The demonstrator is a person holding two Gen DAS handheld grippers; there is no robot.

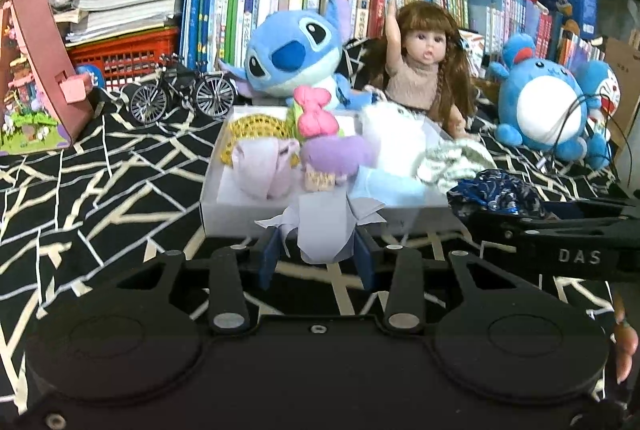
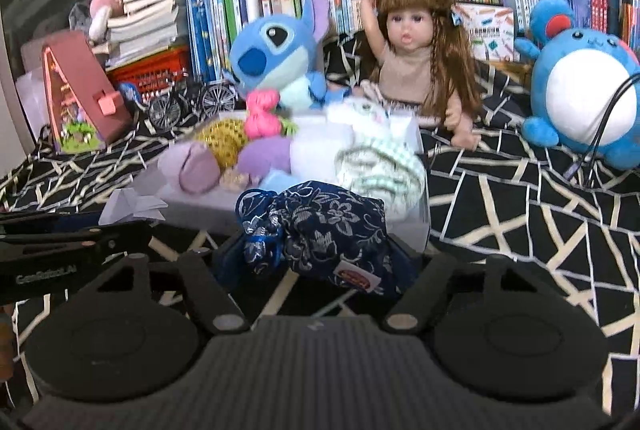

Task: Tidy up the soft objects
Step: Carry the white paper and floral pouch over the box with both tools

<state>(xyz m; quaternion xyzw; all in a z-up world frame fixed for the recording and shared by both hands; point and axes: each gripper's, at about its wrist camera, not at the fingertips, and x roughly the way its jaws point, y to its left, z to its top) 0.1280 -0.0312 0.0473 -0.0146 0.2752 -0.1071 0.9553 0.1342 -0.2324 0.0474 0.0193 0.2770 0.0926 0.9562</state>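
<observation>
1. Left claw [image 1: 318,254] sits low and level, pointed at the front wall of the shallow white cardboard box [image 1: 228,211], its blue fingers pinched on a crumpled pale lilac paper piece [image 1: 320,230] just short of that wall.
2. Right claw [image 2: 316,250] is alongside, same heading, clamped around a dark navy floral drawstring pouch [image 2: 320,226] held by the box's near right corner.
3. The box, already stuffed with soft bits, sits on the black counter cloth with cream lines [image 1: 100,181].
</observation>
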